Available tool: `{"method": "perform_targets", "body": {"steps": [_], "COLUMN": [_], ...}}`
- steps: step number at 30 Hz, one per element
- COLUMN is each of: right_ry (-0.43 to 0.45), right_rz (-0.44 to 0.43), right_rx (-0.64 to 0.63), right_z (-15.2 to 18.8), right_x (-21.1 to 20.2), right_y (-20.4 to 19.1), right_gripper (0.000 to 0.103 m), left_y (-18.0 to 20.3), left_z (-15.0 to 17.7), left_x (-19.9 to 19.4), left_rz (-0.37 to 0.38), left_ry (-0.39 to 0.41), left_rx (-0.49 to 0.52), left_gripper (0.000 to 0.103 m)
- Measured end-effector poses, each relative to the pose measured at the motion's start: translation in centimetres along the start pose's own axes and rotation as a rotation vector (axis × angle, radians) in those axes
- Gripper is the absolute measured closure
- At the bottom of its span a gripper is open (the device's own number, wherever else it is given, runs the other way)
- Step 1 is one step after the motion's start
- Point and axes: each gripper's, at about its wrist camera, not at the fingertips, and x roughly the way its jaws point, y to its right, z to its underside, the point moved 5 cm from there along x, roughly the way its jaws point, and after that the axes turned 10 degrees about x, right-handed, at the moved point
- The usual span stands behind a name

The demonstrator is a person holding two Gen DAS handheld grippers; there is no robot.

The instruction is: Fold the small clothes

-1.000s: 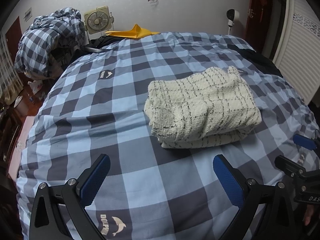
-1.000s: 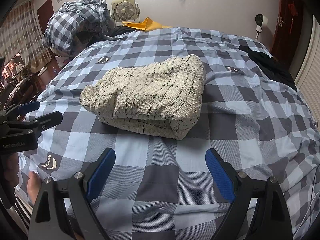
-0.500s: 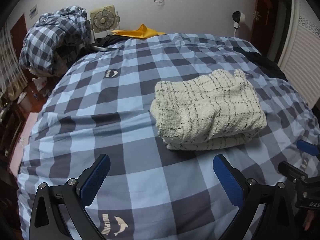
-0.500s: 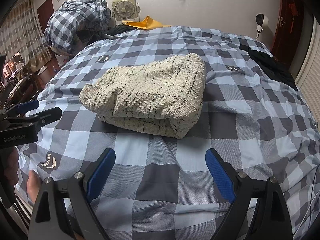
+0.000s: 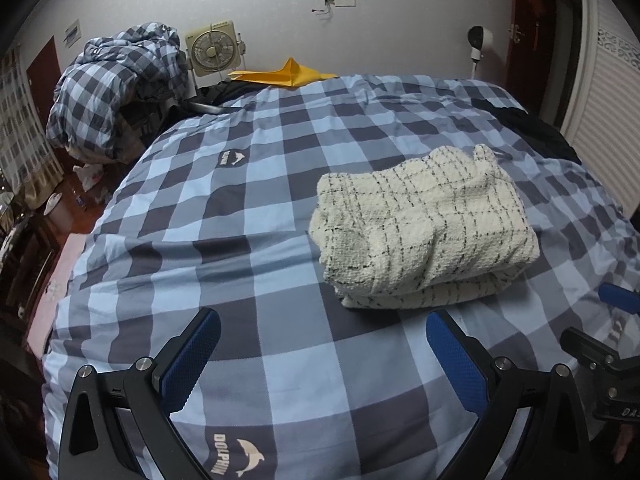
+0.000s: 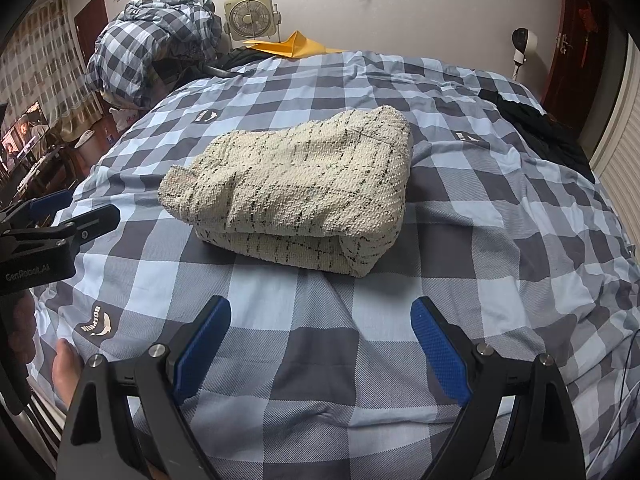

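At the far left corner of the bed point(image 5: 248, 240) a bundle of checked bedding point(image 5: 116, 88) is heaped, with a small fan point(image 5: 212, 50) and a yellow sheet point(image 5: 288, 74) behind the far edge. The left gripper point(image 5: 322, 354) hangs over the near edge with its 2 blue pads wide apart and nothing between them.

The folded cream garment point(image 6: 296, 188) lies on the checked cover, right of the bed's middle in the left wrist view and clear of both grippers. It is doubled into 2 thick layers. Its long axis runs roughly across the bed, from a narrower rumpled end on the left to a broader, higher end on the right, angled slightly toward the far right corner. What kind of garment it is cannot be told from the fold.

The right gripper point(image 6: 320, 336) hovers by the near edge, jaws spread wide and empty. A dark cloth point(image 6: 548, 136) lies along the right edge, partly cut off.
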Motion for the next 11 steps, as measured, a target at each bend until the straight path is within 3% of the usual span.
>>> {"method": "perform_targets", "body": {"steps": [5, 11], "right_ry": [0.001, -0.003], "right_rz": [-0.001, 0.001], "right_rx": [-0.001, 0.0], "right_z": [-0.02, -0.01], "right_x": [0.05, 0.05], "right_y": [0.09, 0.1], "right_gripper": [0.013, 0.013], "left_y": [0.07, 0.11], "left_z": [0.24, 0.28], "left_x": [-0.02, -0.19], "left_rz": [0.02, -0.026], "left_ry": [-0.001, -0.001], "left_rx": [-0.008, 0.001], "left_gripper": [0.0, 0.0]}}
